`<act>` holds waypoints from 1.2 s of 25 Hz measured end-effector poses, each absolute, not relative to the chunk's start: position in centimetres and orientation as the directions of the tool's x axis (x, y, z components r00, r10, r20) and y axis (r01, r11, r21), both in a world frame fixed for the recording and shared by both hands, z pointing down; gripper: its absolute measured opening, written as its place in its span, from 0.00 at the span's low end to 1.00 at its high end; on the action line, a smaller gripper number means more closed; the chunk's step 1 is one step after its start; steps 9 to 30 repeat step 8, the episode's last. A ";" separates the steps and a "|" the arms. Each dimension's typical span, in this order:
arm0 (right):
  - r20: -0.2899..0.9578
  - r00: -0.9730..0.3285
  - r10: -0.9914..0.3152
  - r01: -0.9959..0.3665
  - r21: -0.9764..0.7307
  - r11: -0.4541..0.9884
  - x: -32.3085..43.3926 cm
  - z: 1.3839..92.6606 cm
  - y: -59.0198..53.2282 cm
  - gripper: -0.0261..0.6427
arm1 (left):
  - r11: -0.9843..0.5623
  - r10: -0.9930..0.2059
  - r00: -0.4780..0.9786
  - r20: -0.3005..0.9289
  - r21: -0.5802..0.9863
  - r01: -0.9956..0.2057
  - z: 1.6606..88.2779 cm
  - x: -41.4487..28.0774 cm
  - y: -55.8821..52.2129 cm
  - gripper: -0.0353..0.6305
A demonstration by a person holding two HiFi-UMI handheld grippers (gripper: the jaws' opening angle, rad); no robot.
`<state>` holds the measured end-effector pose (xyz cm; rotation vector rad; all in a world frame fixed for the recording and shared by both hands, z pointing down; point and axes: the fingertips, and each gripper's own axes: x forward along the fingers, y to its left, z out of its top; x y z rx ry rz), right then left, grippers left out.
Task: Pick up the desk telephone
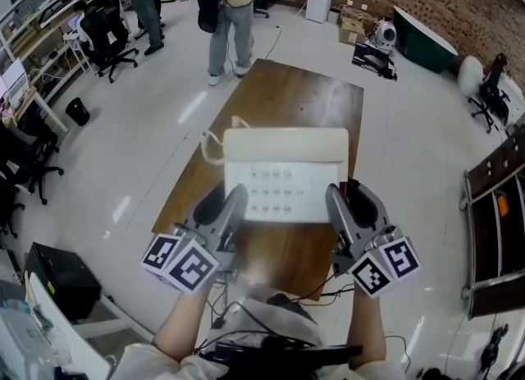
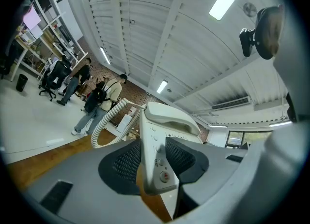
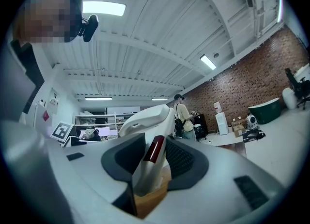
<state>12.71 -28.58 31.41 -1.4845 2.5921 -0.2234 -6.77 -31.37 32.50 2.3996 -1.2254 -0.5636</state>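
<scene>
A white desk telephone (image 1: 283, 181), its handset (image 1: 285, 147) resting across the far end, is held over the brown wooden table (image 1: 303, 99). Its coiled cord (image 1: 212, 150) hangs off the left corner. My left gripper (image 1: 228, 210) is shut on the phone's left edge. In the left gripper view the phone body (image 2: 156, 150) stands edge-on between the dark pads (image 2: 121, 165). My right gripper (image 1: 343, 206) is shut on the right edge. In the right gripper view the phone's side (image 3: 151, 162), with a red strip (image 3: 155, 149), is pinched between the pads (image 3: 181, 162).
Two people (image 1: 234, 9) stand on the floor beyond the table's far end. Office chairs (image 1: 107, 34) and shelves line the left wall. A black box (image 1: 61, 280) sits at lower left. A dark cabinet (image 1: 496, 231) stands at the right. Cables (image 1: 328, 295) trail below the table's near edge.
</scene>
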 end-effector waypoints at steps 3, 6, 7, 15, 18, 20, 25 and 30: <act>-0.045 -0.500 -0.865 -0.843 -0.206 0.497 12.9 31.7 -28.7 0.25 | -0.540 -0.826 0.539 -0.167 0.509 -0.670 32.8 -6.6 -31.5 0.28; -0.042 -0.499 -0.866 -0.843 -0.210 0.495 13.1 31.9 -28.8 0.25 | -0.537 -0.827 0.539 -0.161 0.511 -0.671 33.0 -6.4 -31.7 0.28; -0.040 -0.498 -0.866 -0.843 -0.212 0.495 13.1 31.9 -28.9 0.25 | -0.536 -0.827 0.539 -0.159 0.512 -0.671 33.0 -6.4 -31.7 0.28; -0.039 -0.498 -0.866 -0.843 -0.213 0.494 13.1 32.0 -28.9 0.25 | -0.535 -0.828 0.539 -0.158 0.513 -0.671 33.1 -6.3 -31.8 0.28; -0.039 -0.498 -0.866 -0.843 -0.213 0.494 13.1 32.0 -28.9 0.25 | -0.535 -0.828 0.539 -0.158 0.513 -0.671 33.1 -6.3 -31.8 0.28; -0.039 -0.498 -0.866 -0.843 -0.213 0.494 13.1 32.0 -28.9 0.25 | -0.535 -0.828 0.539 -0.158 0.513 -0.671 33.1 -6.3 -31.8 0.28; -0.039 -0.498 -0.866 -0.843 -0.213 0.494 13.1 32.0 -28.9 0.25 | -0.535 -0.828 0.539 -0.158 0.513 -0.671 33.1 -6.3 -31.8 0.28; -0.039 -0.498 -0.866 -0.843 -0.213 0.494 13.1 32.0 -28.9 0.25 | -0.535 -0.828 0.539 -0.158 0.513 -0.671 33.1 -6.3 -31.8 0.28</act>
